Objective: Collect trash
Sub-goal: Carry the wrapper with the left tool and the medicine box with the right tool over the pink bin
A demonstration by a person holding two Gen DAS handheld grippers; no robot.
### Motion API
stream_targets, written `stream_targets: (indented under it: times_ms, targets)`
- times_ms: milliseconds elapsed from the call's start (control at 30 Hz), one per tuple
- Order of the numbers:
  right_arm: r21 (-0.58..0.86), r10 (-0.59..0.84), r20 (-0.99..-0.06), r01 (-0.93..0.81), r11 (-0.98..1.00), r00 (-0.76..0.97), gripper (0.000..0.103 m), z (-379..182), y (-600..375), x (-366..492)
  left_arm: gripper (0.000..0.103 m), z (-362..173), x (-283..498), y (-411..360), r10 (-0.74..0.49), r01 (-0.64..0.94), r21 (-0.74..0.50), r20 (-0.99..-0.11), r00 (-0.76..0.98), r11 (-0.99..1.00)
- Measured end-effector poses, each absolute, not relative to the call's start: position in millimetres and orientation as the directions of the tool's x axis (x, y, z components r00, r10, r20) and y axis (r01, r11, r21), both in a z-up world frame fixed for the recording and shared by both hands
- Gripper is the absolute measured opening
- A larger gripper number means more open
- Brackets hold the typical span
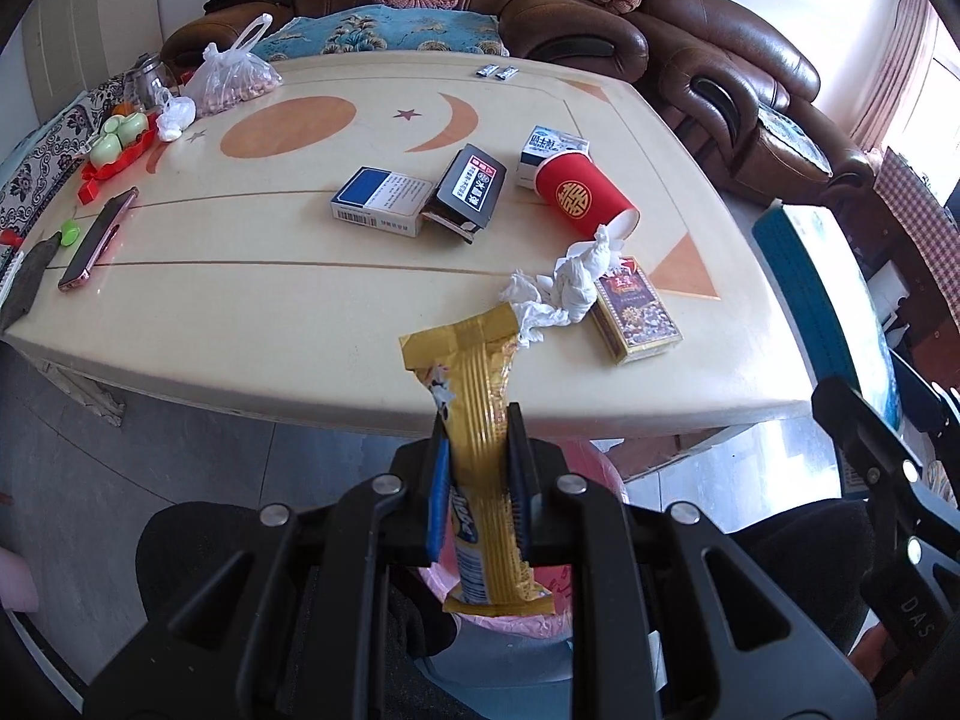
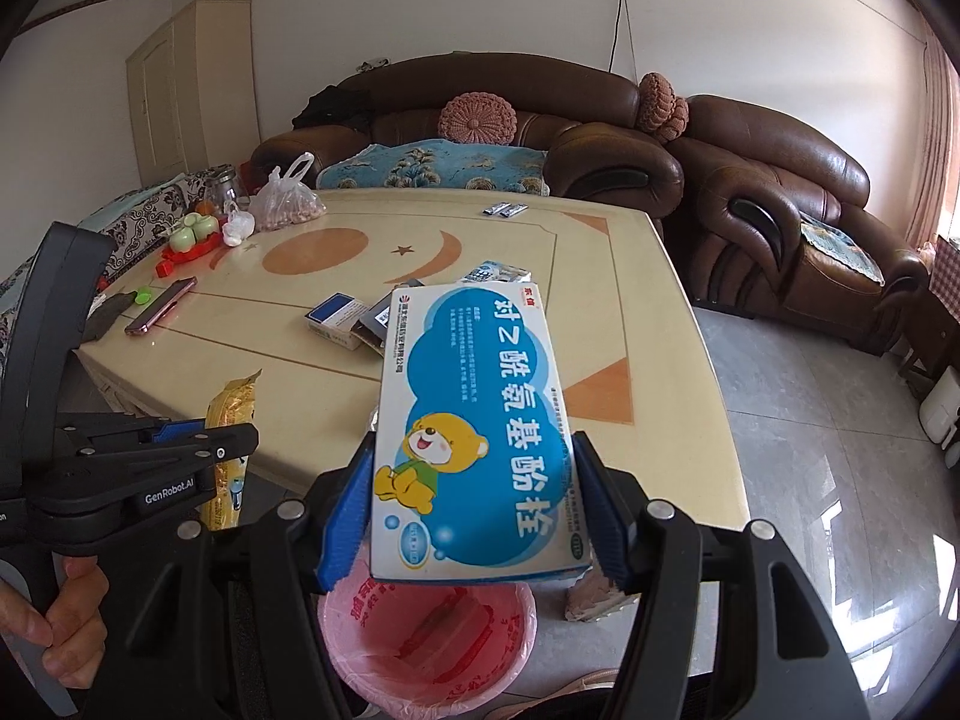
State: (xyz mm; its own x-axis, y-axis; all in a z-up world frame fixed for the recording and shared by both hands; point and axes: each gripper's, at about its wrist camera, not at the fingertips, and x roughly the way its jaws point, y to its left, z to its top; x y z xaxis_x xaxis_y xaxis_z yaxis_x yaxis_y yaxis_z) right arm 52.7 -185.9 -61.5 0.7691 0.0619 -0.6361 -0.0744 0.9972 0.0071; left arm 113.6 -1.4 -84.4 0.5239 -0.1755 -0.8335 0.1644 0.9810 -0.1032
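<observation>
My left gripper point(image 1: 478, 480) is shut on a gold snack wrapper point(image 1: 480, 396), which sticks up between the pads in front of the table's near edge. From the right wrist view, that gripper point(image 2: 231, 450) and its wrapper point(image 2: 231, 414) hang at the left. My right gripper point(image 2: 474, 510) is shut on a blue-and-white medicine box with a cartoon bear point(image 2: 480, 420). Both are held over a pink-lined trash bin point(image 2: 426, 636) on the floor, partly hidden by the left gripper point(image 1: 558, 600). On the table lie a tipped red paper cup point(image 1: 579, 195) and crumpled tissue point(image 1: 564, 288).
The cream table point(image 1: 300, 384) also bears several cigarette packs point(image 1: 378, 201), a milk carton point(image 1: 549, 150), a pink phone point(image 1: 99, 237), a plastic bag point(image 1: 231, 78) and green cups on a red tray point(image 1: 120, 138). Brown sofas point(image 2: 780, 192) stand behind. A hand point(image 2: 72, 618) grips the left handle.
</observation>
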Motion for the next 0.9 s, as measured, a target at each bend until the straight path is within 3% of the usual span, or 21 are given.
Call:
stream_targets:
  times_ms: [900]
  targets:
    - [0.006, 0.077, -0.744, -0.109, 0.994, 0.664, 0.06, -113.2, -171.7, 16.1, 0.018, -138.4, 76.3, -15.6, -0.159, 0.216, -0.068, -0.887, 0.434, 0.974]
